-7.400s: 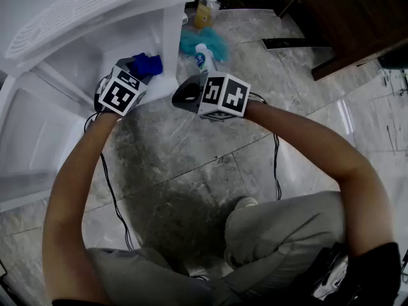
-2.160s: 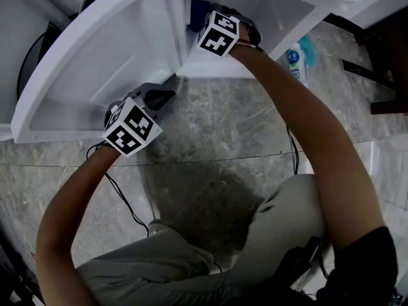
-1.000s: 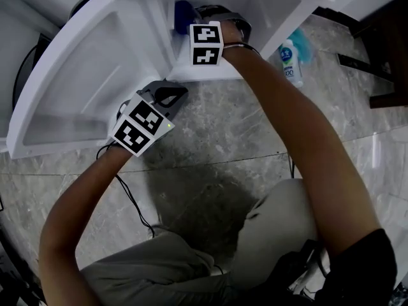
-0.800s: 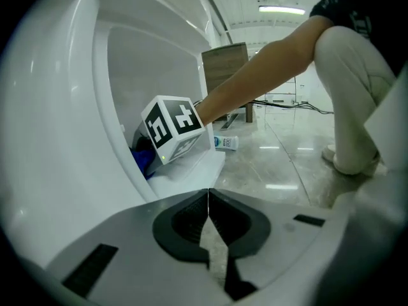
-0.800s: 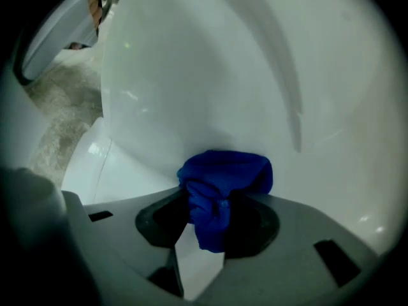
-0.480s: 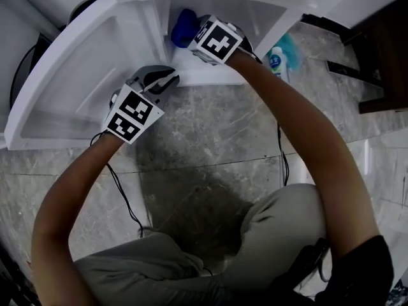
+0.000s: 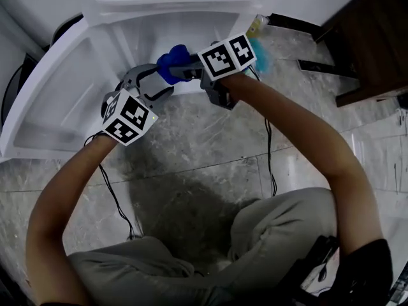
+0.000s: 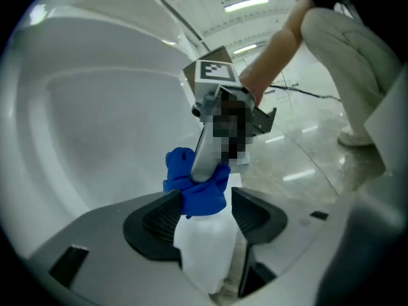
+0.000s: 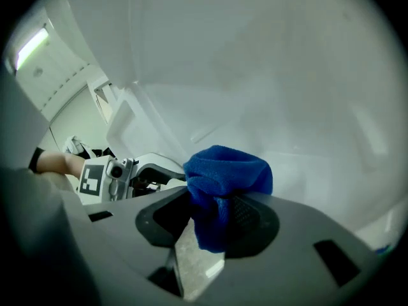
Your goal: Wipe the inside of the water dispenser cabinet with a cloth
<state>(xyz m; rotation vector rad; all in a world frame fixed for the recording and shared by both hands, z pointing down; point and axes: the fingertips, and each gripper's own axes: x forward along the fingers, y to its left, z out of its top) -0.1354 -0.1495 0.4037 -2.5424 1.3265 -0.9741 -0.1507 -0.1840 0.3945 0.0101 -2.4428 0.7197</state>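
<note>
The blue cloth (image 7: 171, 60) is bunched in my right gripper (image 7: 181, 70), whose jaws are shut on it just in front of the white dispenser cabinet (image 7: 210, 25). In the right gripper view the cloth (image 9: 224, 177) bulges out above the pads, with the cabinet wall (image 9: 268, 69) behind. My left gripper (image 7: 152, 81) sits right beside it; its jaws have just been opening. In the left gripper view they stand apart, with the cloth (image 8: 194, 185) hanging between the tips of my left gripper (image 8: 204, 206), still clamped by the right gripper's fingers (image 8: 205, 152).
The cabinet's open door (image 7: 48, 101) spreads to the left. A teal cloth (image 7: 261, 57) and a small bottle (image 7: 257, 24) lie on the marble floor (image 7: 204, 158) to the right of the cabinet. Dark wooden furniture (image 7: 376, 37) stands at the far right. A cable (image 7: 270, 164) trails under my right arm.
My right gripper has come out of the cabinet with the cloth and rolled over. The left gripper has risen toward the cloth and its jaws have opened.
</note>
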